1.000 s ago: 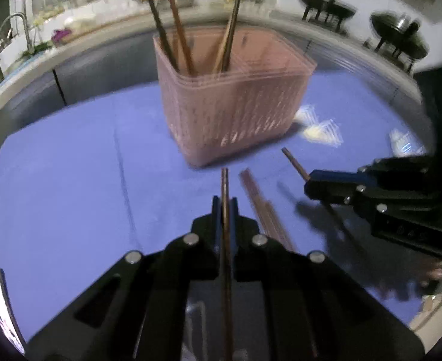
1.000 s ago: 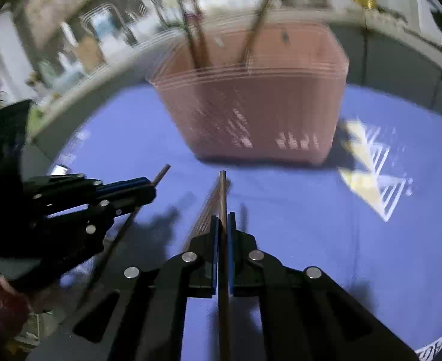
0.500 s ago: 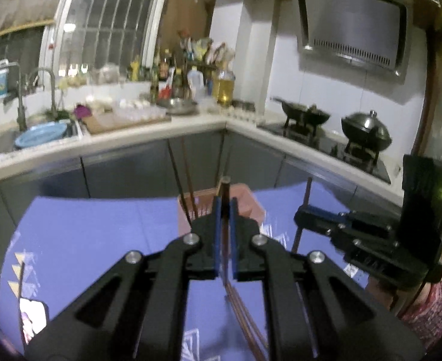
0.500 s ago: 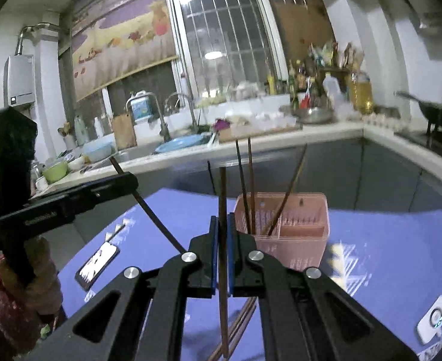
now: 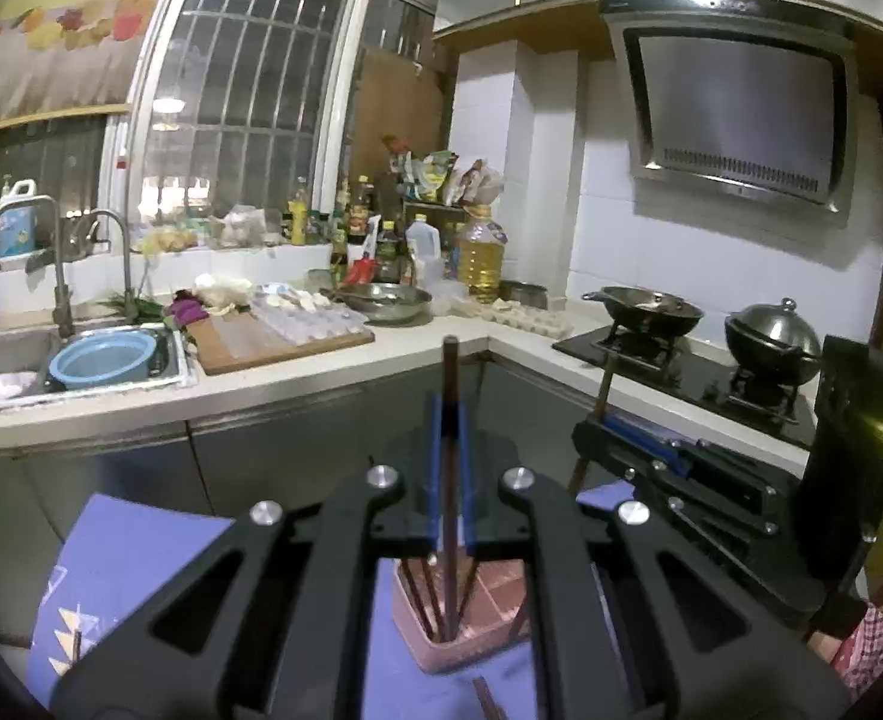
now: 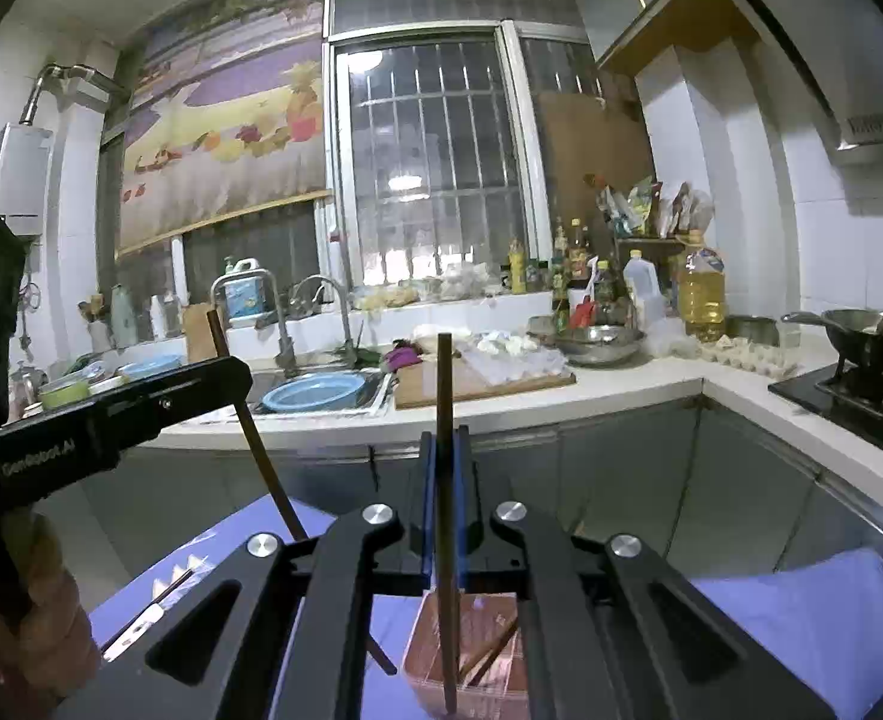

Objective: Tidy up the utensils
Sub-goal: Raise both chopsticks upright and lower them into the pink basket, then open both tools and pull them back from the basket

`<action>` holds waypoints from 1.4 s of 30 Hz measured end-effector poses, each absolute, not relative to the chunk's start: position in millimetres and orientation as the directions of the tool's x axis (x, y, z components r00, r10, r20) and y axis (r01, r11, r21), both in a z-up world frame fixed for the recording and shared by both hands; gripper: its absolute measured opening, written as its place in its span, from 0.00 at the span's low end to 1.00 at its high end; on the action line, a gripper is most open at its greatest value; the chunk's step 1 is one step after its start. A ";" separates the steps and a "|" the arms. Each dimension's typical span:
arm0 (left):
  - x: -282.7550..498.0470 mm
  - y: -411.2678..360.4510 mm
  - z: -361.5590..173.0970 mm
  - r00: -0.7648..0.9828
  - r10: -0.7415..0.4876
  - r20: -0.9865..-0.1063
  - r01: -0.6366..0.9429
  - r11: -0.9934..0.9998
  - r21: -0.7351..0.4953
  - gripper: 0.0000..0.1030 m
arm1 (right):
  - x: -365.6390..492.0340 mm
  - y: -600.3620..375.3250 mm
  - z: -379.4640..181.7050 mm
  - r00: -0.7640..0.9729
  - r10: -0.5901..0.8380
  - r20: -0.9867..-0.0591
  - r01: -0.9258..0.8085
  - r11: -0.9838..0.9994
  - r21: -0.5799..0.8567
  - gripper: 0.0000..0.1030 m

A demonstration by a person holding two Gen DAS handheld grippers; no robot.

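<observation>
My left gripper point(image 5: 450, 420) is shut on a dark brown chopstick point(image 5: 450, 378) held upright, its lower end down in the pink basket point(image 5: 435, 654) that holds several other chopsticks. My right gripper point(image 6: 446, 450) is shut on another brown chopstick point(image 6: 445, 384), also upright, its lower end over or inside the same pink basket point(image 6: 471, 690). The right gripper point(image 5: 627, 438) shows at the right in the left wrist view. The left gripper point(image 6: 159, 402) shows at the left in the right wrist view with its chopstick point(image 6: 261, 450) slanting down.
A purple tablecloth point(image 6: 801, 618) covers the table under the basket. A loose chopstick point(image 5: 489, 699) lies on the cloth near the basket. Behind are the kitchen counter, a sink with a blue bowl point(image 5: 102, 357), a cutting board point(image 5: 261, 342) and a stove with pans point(image 5: 651, 306).
Both grippers have lifted from low over the table, each with its chopstick, swung the sticks upright and come above the basket. The basket now lies below the fingers.
</observation>
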State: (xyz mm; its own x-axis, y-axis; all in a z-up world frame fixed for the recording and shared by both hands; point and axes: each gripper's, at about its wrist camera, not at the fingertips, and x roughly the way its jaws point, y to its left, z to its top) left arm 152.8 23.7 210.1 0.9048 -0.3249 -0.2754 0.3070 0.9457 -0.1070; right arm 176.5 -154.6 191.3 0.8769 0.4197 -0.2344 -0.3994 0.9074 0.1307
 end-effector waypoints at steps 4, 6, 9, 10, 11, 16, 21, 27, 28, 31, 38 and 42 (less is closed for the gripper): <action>179.5 16.7 195.9 0.898 -0.320 -0.302 0.306 0.948 -0.092 0.05 | 203.4 -154.0 175.7 0.880 0.410 -0.239 -0.386 0.911 0.142 0.05; 191.2 12.9 186.0 0.892 -0.321 -0.317 0.307 0.947 -0.093 0.05 | 213.5 -154.6 166.0 0.877 0.411 -0.249 -0.384 0.911 0.151 0.05; 208.9 8.1 167.1 0.879 -0.322 -0.353 0.308 0.946 -0.098 0.05 | 222.4 -155.8 149.2 0.871 0.408 -0.272 -0.377 0.912 0.161 0.05; 214.0 6.7 160.4 0.872 -0.323 -0.368 0.308 0.946 -0.101 0.05 | 226.1 -157.3 142.0 0.867 0.408 -0.284 -0.374 0.912 0.169 0.05; 218.5 5.2 152.7 0.865 -0.324 -0.384 0.309 0.946 -0.102 0.05 | 228.3 -158.8 135.0 0.864 0.407 -0.296 -0.370 0.912 0.175 0.05; 231.5 -4.4 121.9 0.832 -0.320 -0.453 0.317 0.945 -0.085 0.05 | 229.2 -158.5 108.7 0.829 0.425 -0.364 -0.377 0.905 0.198 0.05; 234.6 -13.2 88.6 0.764 -0.312 -0.564 0.319 0.944 -0.090 0.06 | 220.8 -160.3 100.4 0.804 0.432 -0.408 -0.362 0.901 0.240 0.10; 201.9 12.7 92.5 0.780 -0.323 -0.536 0.283 0.946 -0.157 0.07 | 177.4 -171.2 129.4 0.848 0.433 -0.306 -0.359 0.894 0.269 0.42; 190.7 19.2 94.9 0.789 -0.327 -0.520 0.282 0.945 -0.166 0.07 | 169.1 -173.8 133.3 0.852 0.434 -0.293 -0.360 0.892 0.275 0.42; 160.4 32.8 92.9 0.799 -0.337 -0.499 0.285 0.942 -0.179 0.07 | 138.1 -185.6 133.7 0.857 0.439 -0.269 -0.350 0.880 0.321 0.42; 100.3 49.9 16.8 0.743 -0.263 -0.616 0.222 0.964 -0.144 0.07 | 76.7 -193.4 52.4 0.777 0.436 -0.454 -0.254 0.877 0.407 0.42; 78.4 56.2 -27.6 0.692 -0.224 -0.686 0.190 0.974 -0.126 0.07 | 40.5 -192.0 0.0 0.707 0.445 -0.550 -0.205 0.873 0.443 0.36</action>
State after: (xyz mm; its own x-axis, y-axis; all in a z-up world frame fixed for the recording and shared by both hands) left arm 78.4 56.2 -27.6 0.6920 -0.2243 -0.6862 0.1902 0.9736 -0.1264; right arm 40.5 -192.0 0.0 0.7065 0.4451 -0.5502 -0.2048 0.8728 0.4431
